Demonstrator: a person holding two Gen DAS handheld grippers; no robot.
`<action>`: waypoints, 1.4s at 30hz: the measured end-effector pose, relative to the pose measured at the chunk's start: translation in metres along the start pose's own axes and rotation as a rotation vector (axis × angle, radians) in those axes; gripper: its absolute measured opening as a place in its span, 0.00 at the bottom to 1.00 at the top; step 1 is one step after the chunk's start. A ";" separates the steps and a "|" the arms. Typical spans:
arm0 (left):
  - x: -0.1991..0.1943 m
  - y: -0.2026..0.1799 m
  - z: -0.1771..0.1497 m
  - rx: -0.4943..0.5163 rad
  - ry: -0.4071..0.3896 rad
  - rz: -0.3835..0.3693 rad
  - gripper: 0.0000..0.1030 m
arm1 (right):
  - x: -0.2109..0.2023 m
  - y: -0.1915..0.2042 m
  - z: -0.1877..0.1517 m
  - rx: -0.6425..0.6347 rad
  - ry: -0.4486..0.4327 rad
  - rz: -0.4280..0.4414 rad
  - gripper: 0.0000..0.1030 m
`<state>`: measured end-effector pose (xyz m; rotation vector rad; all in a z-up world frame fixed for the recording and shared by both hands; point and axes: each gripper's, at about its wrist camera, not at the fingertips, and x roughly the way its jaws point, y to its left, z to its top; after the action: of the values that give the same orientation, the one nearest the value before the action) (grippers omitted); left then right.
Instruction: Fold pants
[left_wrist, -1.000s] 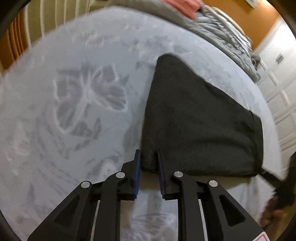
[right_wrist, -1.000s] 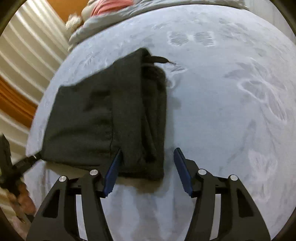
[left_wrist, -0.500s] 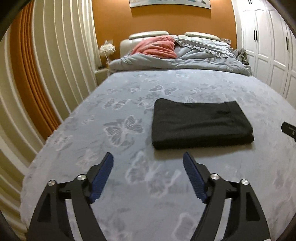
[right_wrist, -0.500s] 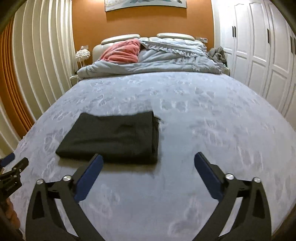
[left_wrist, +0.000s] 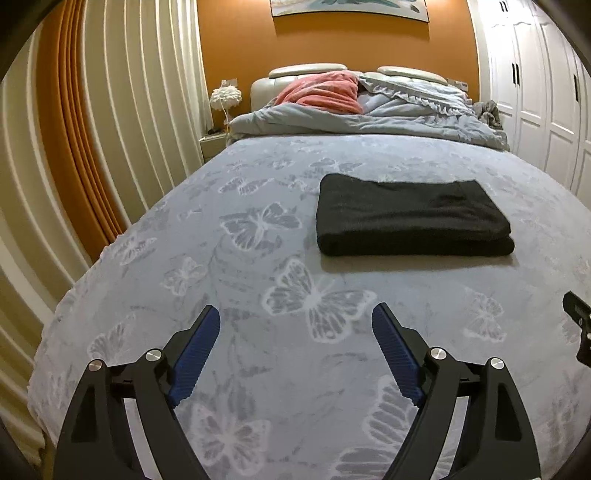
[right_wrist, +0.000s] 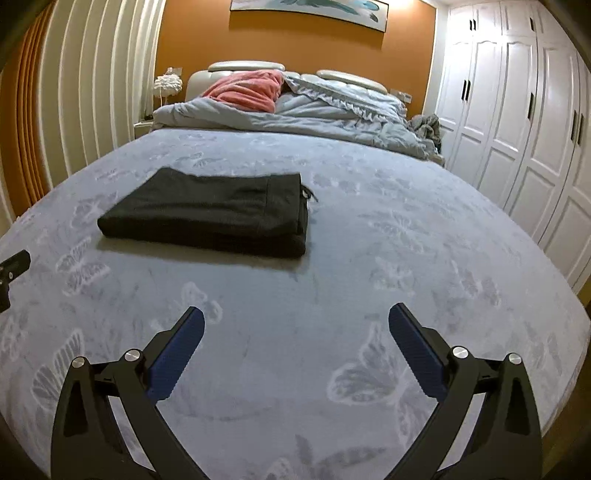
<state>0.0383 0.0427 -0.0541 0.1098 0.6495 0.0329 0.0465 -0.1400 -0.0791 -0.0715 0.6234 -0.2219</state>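
Apparently finished: the pants (left_wrist: 412, 218) lie folded on the bed (left_wrist: 258, 258), both grippers (left_wrist: 295, 332) (right_wrist: 295, 332) empty, the left's jaws opening.

Other tool (left_wrist: 578, 328) (black) cut off at frame edge — framed picture (right_wrist: 308, 9) too.

No readable text, label, brand or number anywhere in either view.

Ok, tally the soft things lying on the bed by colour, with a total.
Black: 1, the folded pants
Pink: 1, the blanket
Grey: 1, the crumpled quilt
Total: 3
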 end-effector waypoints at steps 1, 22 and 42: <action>0.001 -0.001 -0.002 0.005 -0.003 0.011 0.79 | 0.002 0.001 -0.003 0.000 0.009 -0.001 0.95; 0.194 0.022 0.105 -0.375 0.413 -0.329 0.84 | 0.159 -0.062 0.104 0.323 0.333 0.263 0.95; 0.054 0.053 0.223 -0.258 0.083 -0.454 0.05 | 0.059 -0.026 0.200 0.198 0.067 0.535 0.23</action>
<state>0.2165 0.0785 0.0954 -0.2902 0.7351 -0.3171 0.2057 -0.1788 0.0528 0.2929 0.6625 0.2334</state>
